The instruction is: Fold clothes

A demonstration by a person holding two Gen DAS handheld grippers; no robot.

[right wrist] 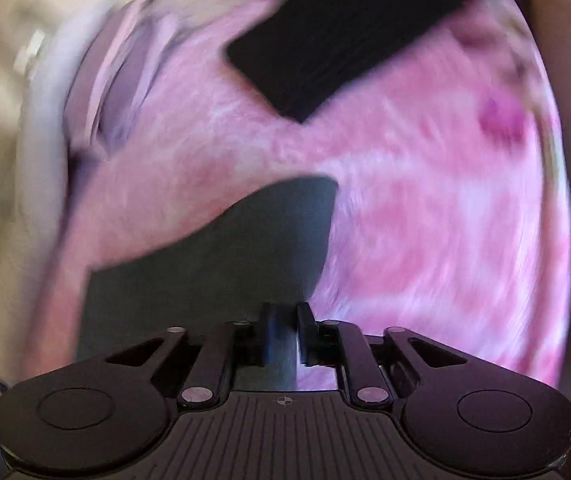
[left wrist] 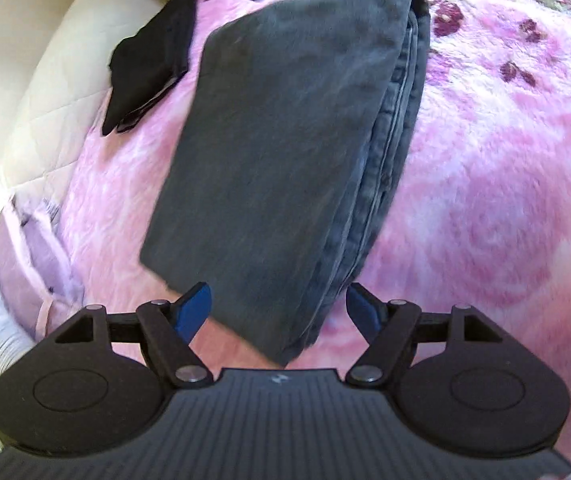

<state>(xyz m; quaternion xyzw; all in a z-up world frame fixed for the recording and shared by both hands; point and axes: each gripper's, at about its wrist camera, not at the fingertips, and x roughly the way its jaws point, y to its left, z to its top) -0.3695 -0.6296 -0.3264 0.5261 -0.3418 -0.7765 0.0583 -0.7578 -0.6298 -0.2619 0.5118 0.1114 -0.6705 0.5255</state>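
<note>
A folded dark grey garment hangs above the pink floral blanket, its layered edges on the right side. My left gripper is open, its blue pads on either side of the garment's near corner, not touching it. My right gripper is shut on the grey garment, which spreads to the left in front of it. The right wrist view is blurred by motion.
A black folded garment lies on the blanket at the back left; it also shows in the right wrist view. A cream quilted mattress edge runs along the left. A lilac cloth item lies at the blanket's left edge.
</note>
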